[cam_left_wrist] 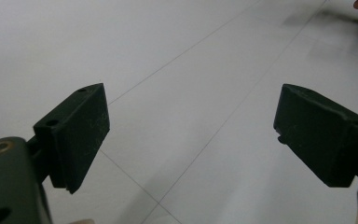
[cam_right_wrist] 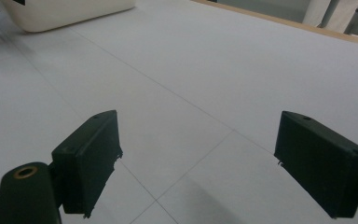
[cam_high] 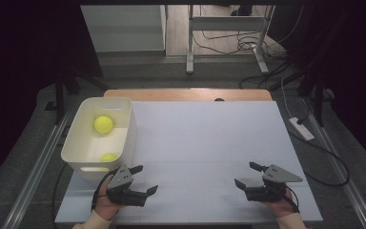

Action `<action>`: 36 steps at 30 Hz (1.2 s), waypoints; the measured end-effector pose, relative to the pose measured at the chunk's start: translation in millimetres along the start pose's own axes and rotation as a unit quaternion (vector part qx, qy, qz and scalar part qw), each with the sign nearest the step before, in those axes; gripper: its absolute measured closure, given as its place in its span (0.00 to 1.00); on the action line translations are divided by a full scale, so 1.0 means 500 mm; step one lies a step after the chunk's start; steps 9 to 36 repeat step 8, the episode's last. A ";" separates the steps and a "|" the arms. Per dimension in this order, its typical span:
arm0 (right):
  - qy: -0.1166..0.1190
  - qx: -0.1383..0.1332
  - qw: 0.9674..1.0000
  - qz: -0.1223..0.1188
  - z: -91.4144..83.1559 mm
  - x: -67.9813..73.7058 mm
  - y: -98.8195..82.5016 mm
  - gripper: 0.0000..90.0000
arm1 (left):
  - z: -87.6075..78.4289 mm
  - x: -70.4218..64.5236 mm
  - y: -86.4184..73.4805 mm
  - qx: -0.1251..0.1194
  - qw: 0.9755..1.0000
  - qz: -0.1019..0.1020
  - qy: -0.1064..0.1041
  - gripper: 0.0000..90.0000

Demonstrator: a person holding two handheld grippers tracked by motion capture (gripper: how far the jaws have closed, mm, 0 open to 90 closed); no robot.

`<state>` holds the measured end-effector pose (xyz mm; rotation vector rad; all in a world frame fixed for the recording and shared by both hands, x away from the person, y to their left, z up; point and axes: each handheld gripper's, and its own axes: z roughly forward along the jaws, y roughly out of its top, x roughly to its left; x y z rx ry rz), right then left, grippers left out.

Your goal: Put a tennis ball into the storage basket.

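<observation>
A white bin [cam_high: 124,143] stands at the left of the white table [cam_high: 205,138], and two yellow tennis balls lie in it, one [cam_high: 103,124] toward the back, one [cam_high: 108,157] near the front wall. My left gripper [cam_high: 143,179] rests low at the table's near left, just in front of the bin, open with nothing between its jaws; in its own view the left gripper [cam_left_wrist: 191,133] looks across bare table. My right gripper [cam_high: 247,175] sits at the near right, also open and empty; the right gripper [cam_right_wrist: 198,156] points toward the bin [cam_right_wrist: 65,11].
A wooden strip [cam_high: 186,94] edges the table's far side. Beyond it stand a metal frame's legs [cam_high: 189,43] and loose cables on the floor. A power strip [cam_high: 301,128] lies off the table's right edge. Rails run along both sides.
</observation>
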<state>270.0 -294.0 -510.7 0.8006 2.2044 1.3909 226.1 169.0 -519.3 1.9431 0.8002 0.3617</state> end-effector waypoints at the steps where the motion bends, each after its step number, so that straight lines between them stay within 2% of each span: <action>1: 0.000 0.002 1.000 -0.002 0.000 0.000 0.000 0.16 | 0.000 -0.001 0.000 0.000 1.000 0.000 0.000 0.12; 36: 0.000 0.002 1.000 -0.001 -0.001 0.000 0.000 0.16 | 0.001 -0.001 0.003 0.000 1.000 0.000 0.000 0.12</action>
